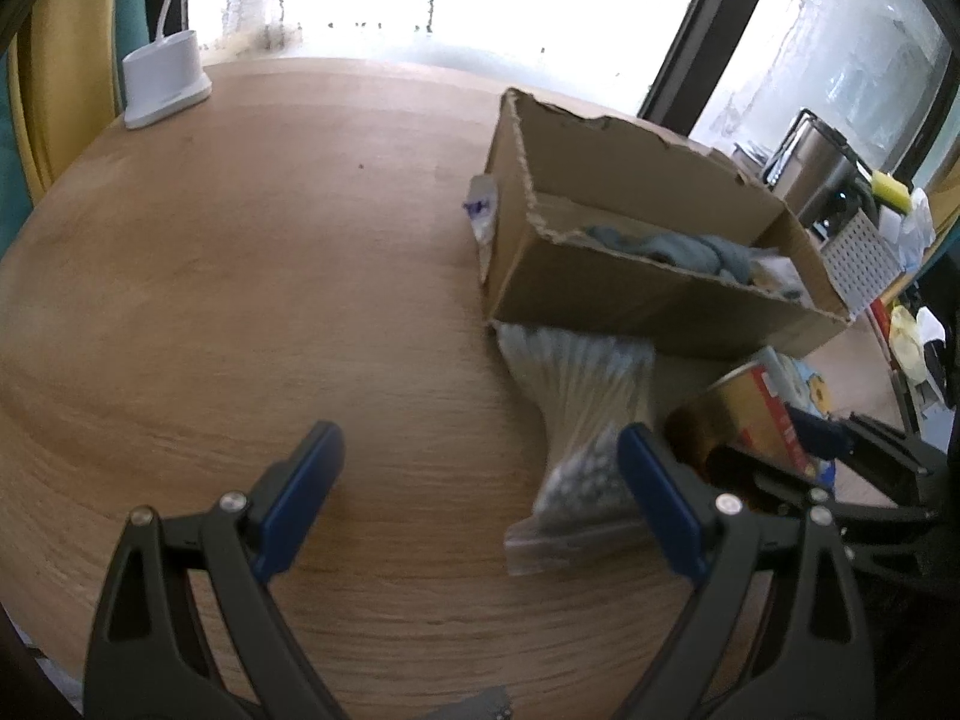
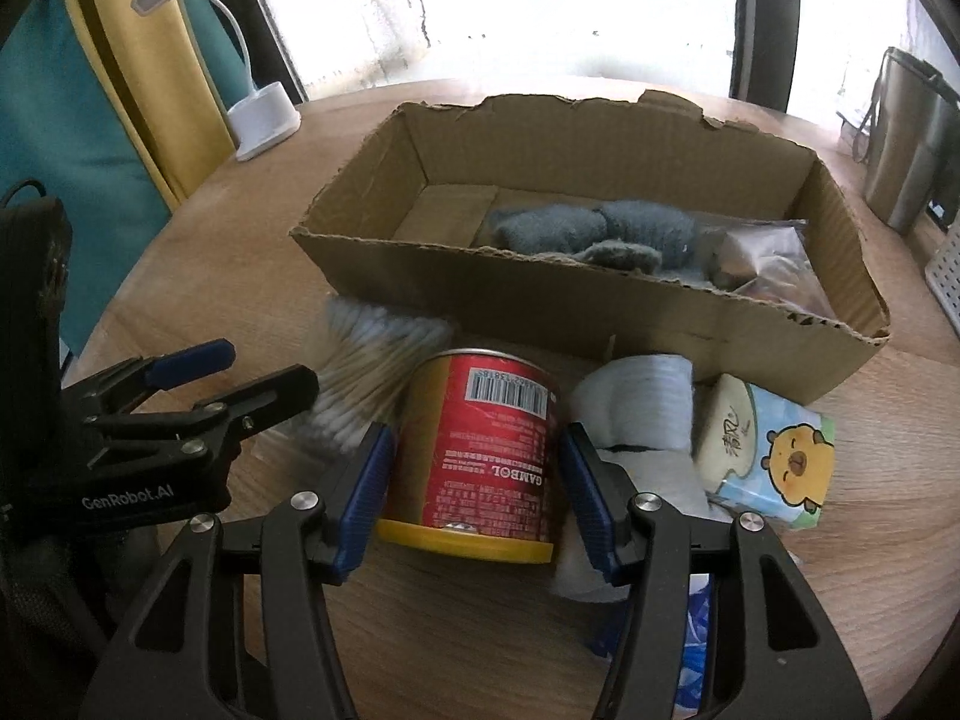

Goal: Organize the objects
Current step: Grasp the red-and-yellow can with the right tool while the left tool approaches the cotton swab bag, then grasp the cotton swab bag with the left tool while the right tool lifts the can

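Note:
A red can [image 2: 486, 450] with a yellow lid, its label upside down, sits between the blue pads of my right gripper [image 2: 477, 438], which is shut on it just in front of the cardboard box [image 2: 600, 312]. In the left wrist view the can [image 1: 750, 414] shows tilted at the right. My left gripper [image 1: 480, 438] is open over bare wood, its right finger beside a bag of cotton swabs [image 1: 576, 396]. The right wrist view shows the left gripper [image 2: 264, 363] at the far left. The box holds a grey cloth [image 2: 600, 228] and a clear packet [image 2: 774, 264].
Against the box's front wall lie the cotton swabs [image 2: 366, 372], a white roll [image 2: 636, 408] and a tissue pack with a cartoon bear [image 2: 774, 450]. A white lamp base [image 2: 267, 117] stands at the table's far left. A steel tumbler [image 2: 906, 144] stands far right.

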`<move>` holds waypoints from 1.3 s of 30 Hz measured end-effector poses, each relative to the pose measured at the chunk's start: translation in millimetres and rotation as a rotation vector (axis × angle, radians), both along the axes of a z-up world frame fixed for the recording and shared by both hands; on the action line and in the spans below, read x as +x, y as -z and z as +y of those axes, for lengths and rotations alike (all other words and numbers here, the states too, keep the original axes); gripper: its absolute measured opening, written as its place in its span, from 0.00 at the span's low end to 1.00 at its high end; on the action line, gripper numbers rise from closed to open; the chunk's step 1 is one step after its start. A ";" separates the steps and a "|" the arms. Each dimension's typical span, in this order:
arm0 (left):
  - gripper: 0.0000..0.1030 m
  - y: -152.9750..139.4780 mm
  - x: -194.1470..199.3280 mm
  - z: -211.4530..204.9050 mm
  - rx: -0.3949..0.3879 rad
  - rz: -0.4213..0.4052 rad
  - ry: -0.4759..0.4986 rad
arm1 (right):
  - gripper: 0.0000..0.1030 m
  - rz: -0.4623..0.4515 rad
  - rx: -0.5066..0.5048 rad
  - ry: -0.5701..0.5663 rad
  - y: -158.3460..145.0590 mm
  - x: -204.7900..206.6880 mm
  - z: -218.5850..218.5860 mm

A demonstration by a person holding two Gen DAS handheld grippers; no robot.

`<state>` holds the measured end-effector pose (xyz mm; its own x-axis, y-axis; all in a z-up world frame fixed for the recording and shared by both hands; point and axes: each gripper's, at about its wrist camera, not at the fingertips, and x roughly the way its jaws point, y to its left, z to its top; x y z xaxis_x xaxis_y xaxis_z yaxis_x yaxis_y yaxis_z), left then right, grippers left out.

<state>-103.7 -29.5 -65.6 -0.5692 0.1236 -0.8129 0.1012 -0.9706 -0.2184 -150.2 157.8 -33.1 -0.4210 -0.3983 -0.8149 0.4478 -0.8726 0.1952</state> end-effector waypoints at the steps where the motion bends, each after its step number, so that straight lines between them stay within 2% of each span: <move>1: 0.91 -0.2 -0.3 1.5 -0.002 0.000 0.005 | 0.57 0.006 -0.008 -0.001 -1.2 0.8 0.9; 7: 0.91 -1.2 -4.3 16.7 -0.031 0.006 0.054 | 0.57 0.048 -0.045 0.002 -15.6 6.0 10.7; 11: 0.91 -0.5 -8.4 23.9 -0.018 -0.001 0.079 | 0.57 0.069 -0.056 0.016 -25.0 7.8 20.4; 25: 0.90 9.9 -20.2 59.8 -0.107 -0.031 0.143 | 0.57 0.092 -0.094 0.057 -29.9 9.4 52.3; 27: 0.79 7.7 -20.2 63.6 -0.127 -0.022 0.149 | 0.57 0.091 -0.100 0.062 -29.5 9.2 56.4; 28: 0.71 7.0 -20.1 65.8 -0.146 -0.019 0.152 | 0.57 0.093 -0.102 0.063 -29.6 9.0 57.6; 31: 0.58 3.8 -19.4 67.9 -0.169 -0.014 0.153 | 0.57 0.095 -0.108 0.063 -29.9 8.8 58.6; 35: 0.52 -0.2 -15.5 66.0 -0.159 -0.010 0.149 | 0.57 0.098 -0.113 0.063 -30.4 9.3 60.0; 39: 0.51 -3.6 -12.1 62.8 -0.140 -0.004 0.151 | 0.57 0.106 -0.110 0.063 -33.0 11.0 59.8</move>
<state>-115.8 33.4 -62.0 -0.5491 0.0927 -0.8306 -0.0468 -0.9957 -0.0802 -139.2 217.5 -0.1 -0.5297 -0.4530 -0.7171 0.4159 -0.8755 0.2459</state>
